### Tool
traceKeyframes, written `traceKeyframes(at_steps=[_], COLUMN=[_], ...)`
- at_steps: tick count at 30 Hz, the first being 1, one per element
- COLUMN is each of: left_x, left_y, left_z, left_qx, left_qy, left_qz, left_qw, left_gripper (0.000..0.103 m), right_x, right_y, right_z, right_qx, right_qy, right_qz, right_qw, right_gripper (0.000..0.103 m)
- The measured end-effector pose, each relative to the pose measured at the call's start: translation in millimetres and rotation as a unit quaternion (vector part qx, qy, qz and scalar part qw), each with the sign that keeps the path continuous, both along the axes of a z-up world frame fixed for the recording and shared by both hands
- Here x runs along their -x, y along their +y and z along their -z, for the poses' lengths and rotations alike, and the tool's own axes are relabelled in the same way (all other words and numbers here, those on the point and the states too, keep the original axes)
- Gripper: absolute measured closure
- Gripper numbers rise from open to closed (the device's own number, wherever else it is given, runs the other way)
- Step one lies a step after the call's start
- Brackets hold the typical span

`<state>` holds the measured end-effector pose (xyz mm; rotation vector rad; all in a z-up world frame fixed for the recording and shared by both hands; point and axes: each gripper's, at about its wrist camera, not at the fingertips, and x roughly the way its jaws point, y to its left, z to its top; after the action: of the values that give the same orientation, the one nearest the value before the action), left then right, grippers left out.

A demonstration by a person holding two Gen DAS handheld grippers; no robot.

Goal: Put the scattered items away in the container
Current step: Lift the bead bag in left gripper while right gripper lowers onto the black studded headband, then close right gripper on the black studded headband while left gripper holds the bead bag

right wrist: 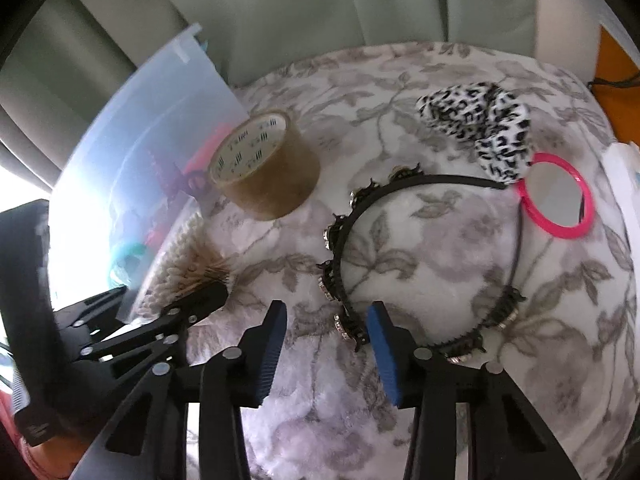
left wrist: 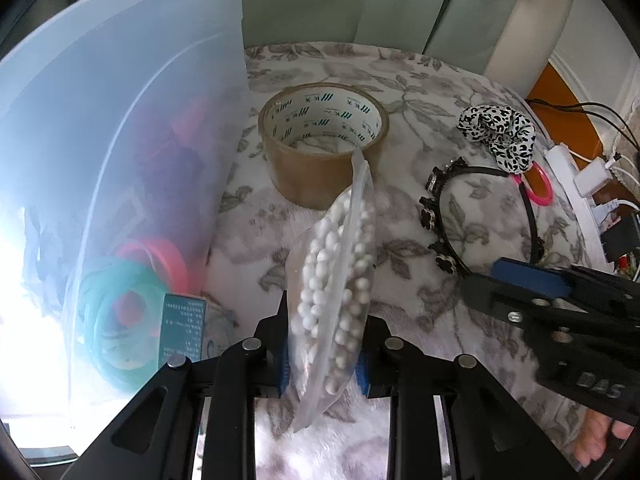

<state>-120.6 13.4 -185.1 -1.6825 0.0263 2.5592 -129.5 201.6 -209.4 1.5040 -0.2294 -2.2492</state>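
two risks: left gripper (left wrist: 324, 344) clamped on slippery bag of white beads (left wrist: 338, 280), may slip before clear plastic container (left wrist: 120, 120); right gripper (right wrist: 328, 344) apart around black headband (right wrist: 400, 260), may snag.

Clear bead bag (left wrist: 336, 280) upright beside translucent container (left wrist: 120, 120); tape roll (left wrist: 323, 144), headband (right wrist: 420, 264) on cloth.

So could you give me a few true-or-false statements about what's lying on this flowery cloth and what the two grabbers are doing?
1. The left gripper is clamped on a clear bag of white beads. True.
2. The roll of brown tape is already inside the plastic container. False: it stands on the cloth beside it.
3. The right gripper has nothing pressed between its pads, with the black headband just ahead. True.
4. The pink-rimmed mirror lies under the tape. False: it lies beside the spotted scrunchie.
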Motion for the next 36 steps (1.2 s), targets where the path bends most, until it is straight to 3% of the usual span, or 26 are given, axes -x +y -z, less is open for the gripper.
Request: traceKeyframes(at_steps=[8,11,14,20,25,30,36], left_x=[3,-17,-17,-17,-16,-21,-26], left_y=[-6,1,4,8,9,18,28], left_z=[5,2,2,2,0,-6,-19], left_qx=[-0.011,-0.012,-0.013,-0.014,-0.023,-0.027,-0.028], left_qy=[-0.008,-0.006,-0.006,-0.008,-0.011,-0.007,0.006], left_qz=[-0.003,-0.025,-0.028,-0.031,-0.029,-0.020,-0.009], left_qw=[0.9999,0.9996,0.9995,0.9994,0.9993,0.9994,0.9995], left_gripper=[0.077,0.077,0.077,0.077,0.077,0.077,0.077], right_x=[11,12,15,16,18,13,-7], right_y=[-17,-23,-25,-27,-7,26,41], right_z=[17,19,19,18,8,-7,-27], right_qx=[-0.039,-0.057,-0.086,-0.102,-0.022,0.061,0.098], right_qy=[0.003,0.014,0.021,0.020,-0.004,-0.016,0.005], right_qz=[-0.009,-0.015,-0.014,-0.012,0.019,0.080,0.107], right_qw=[0.999,0.998,0.996,0.995,1.000,0.995,0.989], right_gripper=[0.060,0.061,0.080,0.083,0.084,0.086,0.087])
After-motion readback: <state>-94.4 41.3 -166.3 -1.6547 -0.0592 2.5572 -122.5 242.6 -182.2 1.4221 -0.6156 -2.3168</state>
